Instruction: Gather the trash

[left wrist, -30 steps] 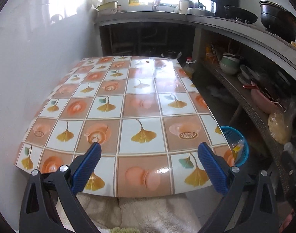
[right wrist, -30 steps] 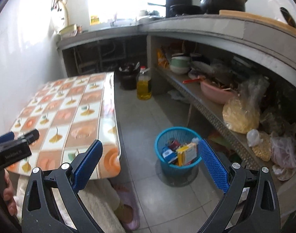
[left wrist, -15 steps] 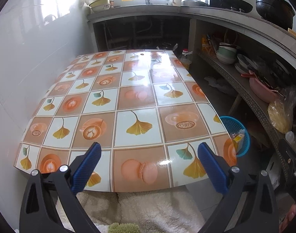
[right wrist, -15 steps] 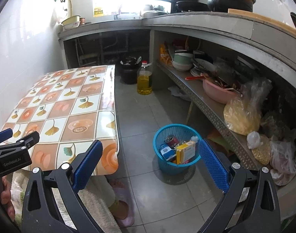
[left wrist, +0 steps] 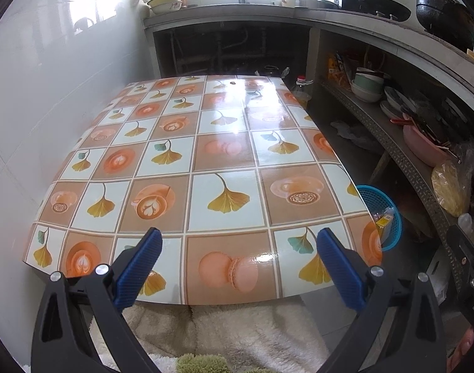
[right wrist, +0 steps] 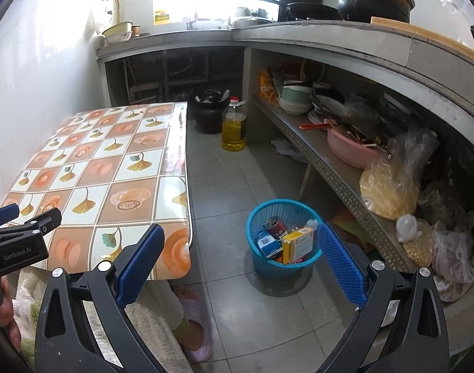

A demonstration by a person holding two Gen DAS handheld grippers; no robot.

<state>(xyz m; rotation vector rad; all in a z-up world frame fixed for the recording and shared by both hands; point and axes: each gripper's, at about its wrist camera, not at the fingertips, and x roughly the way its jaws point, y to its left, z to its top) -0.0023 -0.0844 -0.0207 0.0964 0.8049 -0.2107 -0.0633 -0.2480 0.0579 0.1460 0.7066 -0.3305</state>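
Blue basket (right wrist: 283, 236) upright on floor, mouth up; yellow box (right wrist: 297, 241) inside leans, long axis seemingly tilted; left gripper (left wrist: 235, 267) and right gripper (right wrist: 241, 258) both spread, empty.

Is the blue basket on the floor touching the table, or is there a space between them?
Apart. The right wrist view shows it: bare grey floor tiles lie between the blue basket and the table edge. In the left wrist view the table hides that gap.

Left hand-held gripper (left wrist: 235, 269) (agape) over table (left wrist: 224, 155)
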